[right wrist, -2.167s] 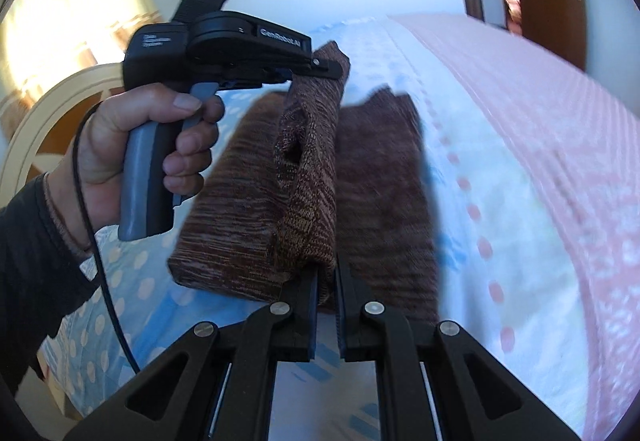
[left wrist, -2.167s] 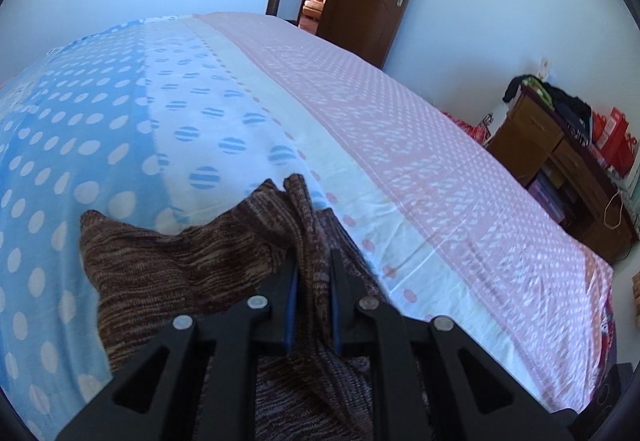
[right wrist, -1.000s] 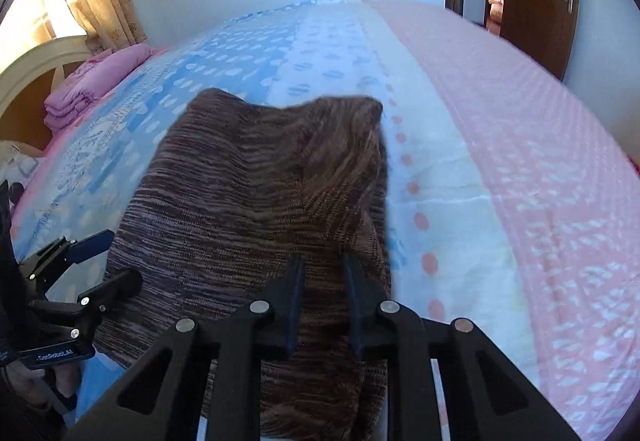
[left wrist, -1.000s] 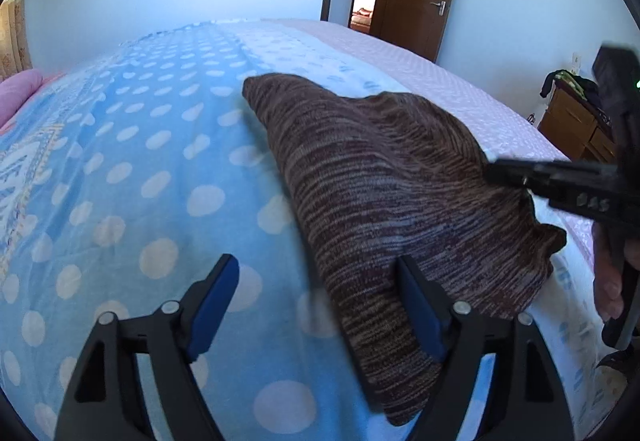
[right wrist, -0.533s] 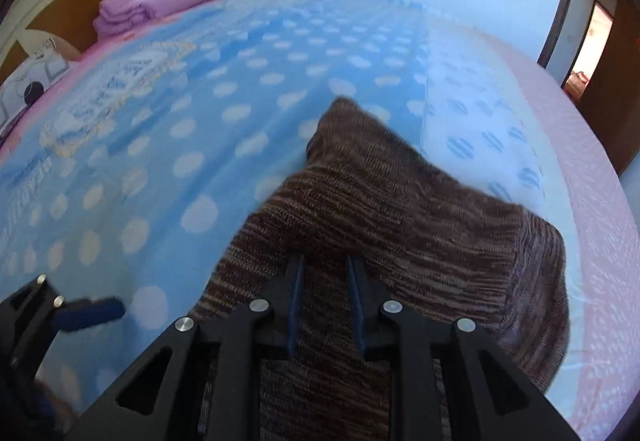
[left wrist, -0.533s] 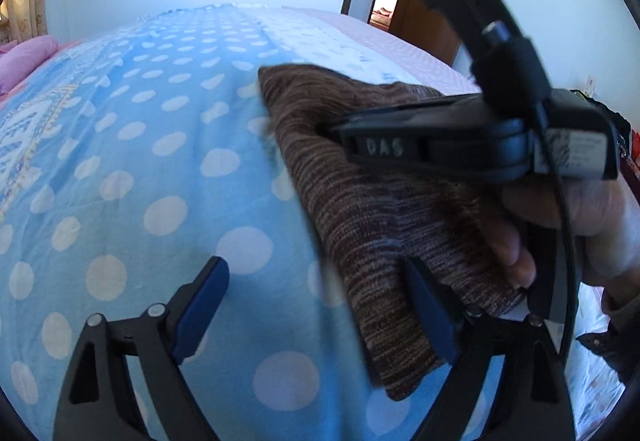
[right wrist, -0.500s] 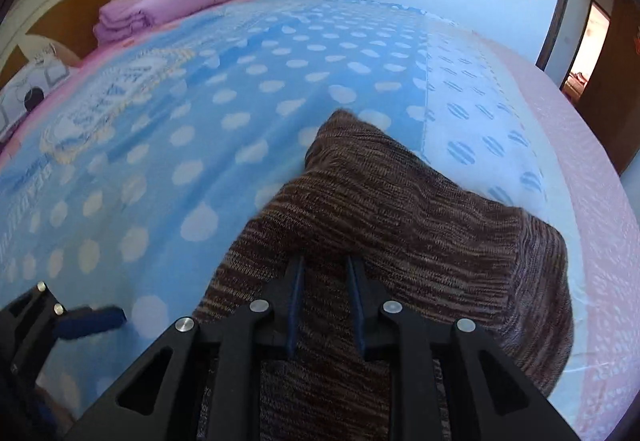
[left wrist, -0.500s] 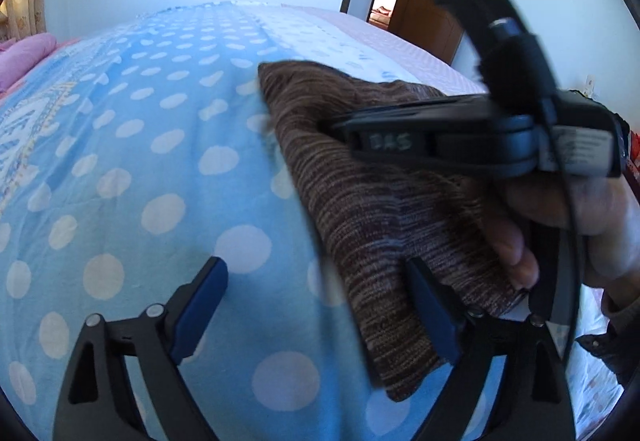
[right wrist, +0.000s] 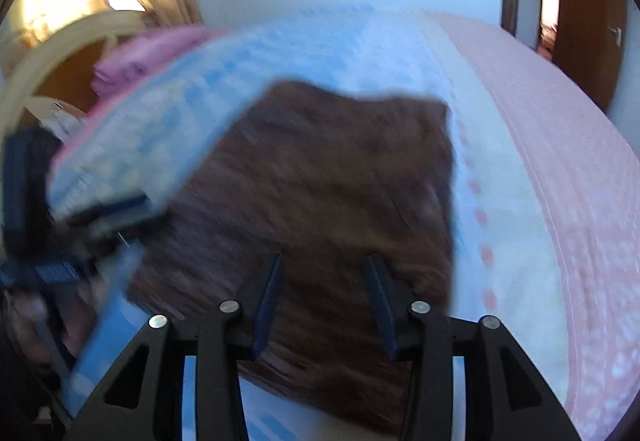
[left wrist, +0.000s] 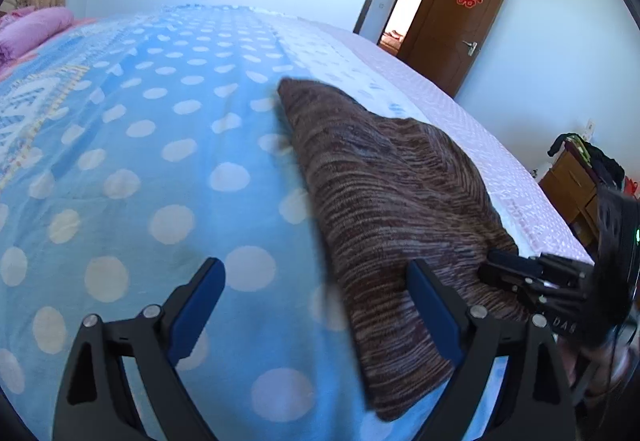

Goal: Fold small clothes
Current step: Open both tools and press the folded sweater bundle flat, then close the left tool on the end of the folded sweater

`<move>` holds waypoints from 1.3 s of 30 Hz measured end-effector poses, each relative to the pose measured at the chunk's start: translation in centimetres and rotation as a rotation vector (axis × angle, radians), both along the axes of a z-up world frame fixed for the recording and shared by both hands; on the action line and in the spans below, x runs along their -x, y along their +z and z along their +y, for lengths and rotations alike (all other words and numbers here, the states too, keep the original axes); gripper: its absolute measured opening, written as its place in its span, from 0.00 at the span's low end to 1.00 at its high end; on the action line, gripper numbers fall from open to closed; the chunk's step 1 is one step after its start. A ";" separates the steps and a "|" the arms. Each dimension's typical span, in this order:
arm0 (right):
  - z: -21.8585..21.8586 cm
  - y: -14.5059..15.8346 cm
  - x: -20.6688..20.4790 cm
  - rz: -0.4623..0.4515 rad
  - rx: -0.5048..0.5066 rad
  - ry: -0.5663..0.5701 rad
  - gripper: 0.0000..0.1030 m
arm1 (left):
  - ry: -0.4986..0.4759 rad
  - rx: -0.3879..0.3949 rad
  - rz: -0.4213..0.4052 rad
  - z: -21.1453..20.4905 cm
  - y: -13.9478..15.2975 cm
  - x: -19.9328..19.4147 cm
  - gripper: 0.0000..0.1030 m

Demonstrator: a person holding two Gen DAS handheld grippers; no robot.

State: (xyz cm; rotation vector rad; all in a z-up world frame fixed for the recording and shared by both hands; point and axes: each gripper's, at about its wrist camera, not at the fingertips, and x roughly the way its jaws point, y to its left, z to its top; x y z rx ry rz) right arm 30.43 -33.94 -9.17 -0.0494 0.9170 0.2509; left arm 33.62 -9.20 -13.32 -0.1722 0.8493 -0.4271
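Observation:
A brown striped knit garment [left wrist: 392, 201] lies folded flat on the blue polka-dot bed cover [left wrist: 140, 141]. My left gripper [left wrist: 316, 281] is open wide just above the cover, its right finger [left wrist: 432, 305] over the garment's near left edge, pressing nothing. In the blurred right wrist view my right gripper [right wrist: 324, 265] hovers over the garment [right wrist: 320, 181]; its jaws are opening and stand apart, with cloth below them but no pad pressing on it. The right gripper [left wrist: 532, 281] also shows at the garment's near right corner, the left gripper [right wrist: 100, 209] as a blur at left.
Pink folded bedding [left wrist: 32, 29] lies at the head of the bed by a cream headboard [right wrist: 60, 53]. The pink side of the cover [right wrist: 560, 161] runs to the right. A brown door [left wrist: 460, 21] stands open; a wooden desk [left wrist: 576, 181] with clutter is beside the bed.
My right gripper has let go of the garment, its jaws parted, and it dropped from across the left view to the low right. The garment lies flat. The left jaws stay wide.

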 end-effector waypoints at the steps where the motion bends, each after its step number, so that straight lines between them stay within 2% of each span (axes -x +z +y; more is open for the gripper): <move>1: -0.6 0.0 0.5 -0.019 -0.019 0.001 0.23 | -0.006 -0.016 0.008 -0.4 -0.1 0.0 0.92; 3: -1.3 0.4 0.9 -0.018 -0.052 -0.021 0.21 | -0.026 -0.068 0.021 -1.4 -0.5 -0.4 0.92; 5: -1.3 1.7 1.5 -0.071 -0.043 -0.045 0.22 | -0.027 -0.112 0.028 -2.0 -0.9 -0.4 0.92; 7: -0.8 2.6 2.5 -0.107 -0.057 -0.009 0.22 | -0.023 -0.121 0.028 -1.9 -0.9 -0.3 0.93; 10: -0.3 0.6 2.3 0.002 -0.009 0.013 0.22 | -0.021 -0.142 0.038 -2.0 -1.0 0.1 0.96; 11: -0.7 -0.1 2.5 -0.003 -0.025 0.012 0.22 | -0.025 -0.150 0.030 -2.1 -1.0 0.3 0.96; 16: -1.5 0.1 2.7 0.009 -0.048 0.023 0.23 | -0.018 -0.106 -0.006 -1.9 0.2 0.0 0.96; 19: -2.0 1.1 2.8 0.023 -0.073 0.029 0.25 | -0.021 -0.124 -0.002 -2.4 0.3 -0.8 0.96; 20: -2.7 2.1 2.8 -0.001 -0.124 0.031 0.27 | -0.030 -0.122 0.004 -2.5 0.0 -1.1 0.96; 21: -2.8 2.6 2.6 -0.029 -0.145 0.024 0.37 | -0.041 -0.114 0.024 -2.7 -0.6 -1.3 0.96; 22: -3.4 3.3 2.1 -0.068 -0.161 0.005 0.52 | -0.049 -0.109 0.043 -2.7 -1.1 -1.6 0.96; 24: -4.5 4.2 0.6 -0.111 -0.200 -0.027 0.62 | -0.059 -0.091 0.040 -2.6 -1.0 -1.6 0.96; 28: -6.9 4.0 -4.7 -0.081 -0.282 -0.092 0.62 | -0.071 -0.083 0.039 -2.6 -1.1 -1.4 0.96; 33: -8.5 1.1 -10.9 0.015 -0.369 -0.128 0.62 | -0.073 -0.075 0.027 -2.6 -1.1 -1.3 0.93; 36: -8.8 -0.4 -13.0 0.056 -0.435 -0.117 0.62 | -0.083 -0.058 0.022 -2.5 -1.0 -1.2 0.90; 39: -8.5 -1.5 -14.1 0.065 -0.435 -0.118 0.62 | -0.098 -0.046 0.019 -2.6 -1.0 -1.2 0.85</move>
